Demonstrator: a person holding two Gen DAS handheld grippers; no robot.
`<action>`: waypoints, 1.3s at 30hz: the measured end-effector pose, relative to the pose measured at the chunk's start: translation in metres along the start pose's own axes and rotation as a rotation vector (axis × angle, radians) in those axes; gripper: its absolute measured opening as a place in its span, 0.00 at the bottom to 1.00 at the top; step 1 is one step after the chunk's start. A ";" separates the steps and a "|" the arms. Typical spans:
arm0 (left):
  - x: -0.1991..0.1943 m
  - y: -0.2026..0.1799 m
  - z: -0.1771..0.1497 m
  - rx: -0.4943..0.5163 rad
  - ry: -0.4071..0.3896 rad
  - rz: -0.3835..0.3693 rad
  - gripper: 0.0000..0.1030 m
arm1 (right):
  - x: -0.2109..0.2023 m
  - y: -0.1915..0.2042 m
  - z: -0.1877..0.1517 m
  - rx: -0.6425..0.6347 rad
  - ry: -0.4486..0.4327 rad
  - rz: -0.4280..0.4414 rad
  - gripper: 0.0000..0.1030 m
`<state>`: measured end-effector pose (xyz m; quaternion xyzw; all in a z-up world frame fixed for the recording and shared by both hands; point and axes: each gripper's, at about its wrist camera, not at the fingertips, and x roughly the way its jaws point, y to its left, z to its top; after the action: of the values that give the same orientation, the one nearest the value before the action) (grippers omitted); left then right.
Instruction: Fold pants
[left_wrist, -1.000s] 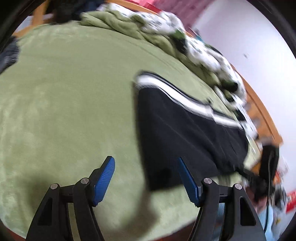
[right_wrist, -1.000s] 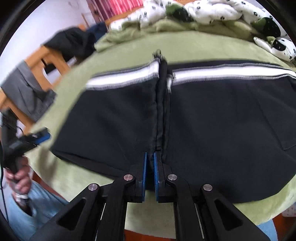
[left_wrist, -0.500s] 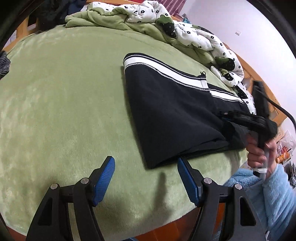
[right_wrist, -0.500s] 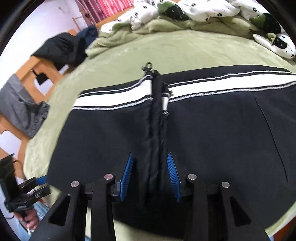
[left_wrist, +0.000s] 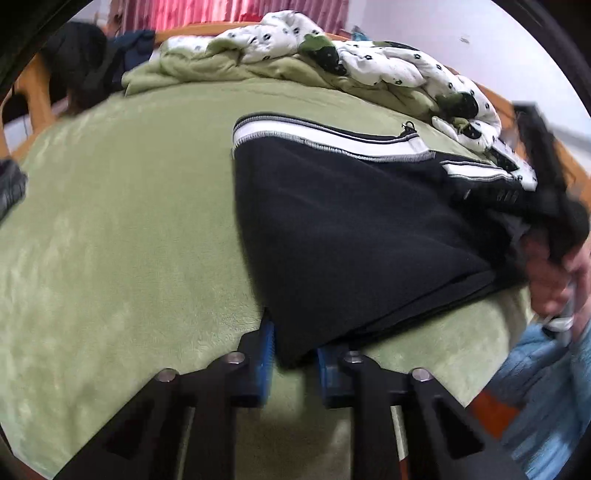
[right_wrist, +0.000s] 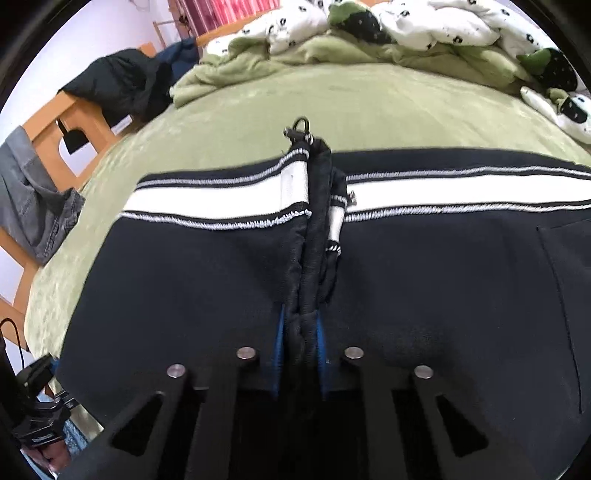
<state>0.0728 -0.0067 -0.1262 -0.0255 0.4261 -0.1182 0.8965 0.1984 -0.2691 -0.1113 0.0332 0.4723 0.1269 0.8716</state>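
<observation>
Black pants (left_wrist: 351, 236) with a white side stripe (left_wrist: 325, 142) lie folded on a green bed cover (left_wrist: 122, 229). My left gripper (left_wrist: 293, 343) is closed on the near corner of the pants at the bed's front edge. In the right wrist view the pants (right_wrist: 192, 280) spread wide, the stripe (right_wrist: 207, 201) running across. My right gripper (right_wrist: 301, 332) is shut on a bunched fold of black cloth at the middle of the pants. The right gripper also shows in the left wrist view (left_wrist: 546, 199), blurred, at the pants' far end.
A rumpled white and green quilt (left_wrist: 332, 62) lies along the back of the bed. A wooden bed frame (right_wrist: 62, 125) with dark clothes (right_wrist: 122, 85) and grey jeans (right_wrist: 33, 206) stands at the left. The bed's front edge is just below both grippers.
My left gripper moved right to the pants' near corner and closed on it. My right gripper, open half a second ago, closed on the middle fold.
</observation>
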 end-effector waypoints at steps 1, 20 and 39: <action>-0.005 0.002 -0.001 -0.007 -0.018 -0.008 0.15 | -0.010 -0.002 0.001 0.016 -0.038 0.005 0.12; -0.047 0.023 0.000 -0.129 0.025 -0.089 0.44 | -0.063 -0.029 -0.022 0.053 -0.119 -0.045 0.21; -0.049 -0.011 0.008 -0.094 0.079 0.025 0.48 | -0.088 -0.017 -0.088 0.027 -0.015 -0.111 0.34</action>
<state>0.0470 -0.0061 -0.0827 -0.0575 0.4666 -0.0880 0.8782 0.0825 -0.3127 -0.0913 0.0197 0.4687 0.0715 0.8802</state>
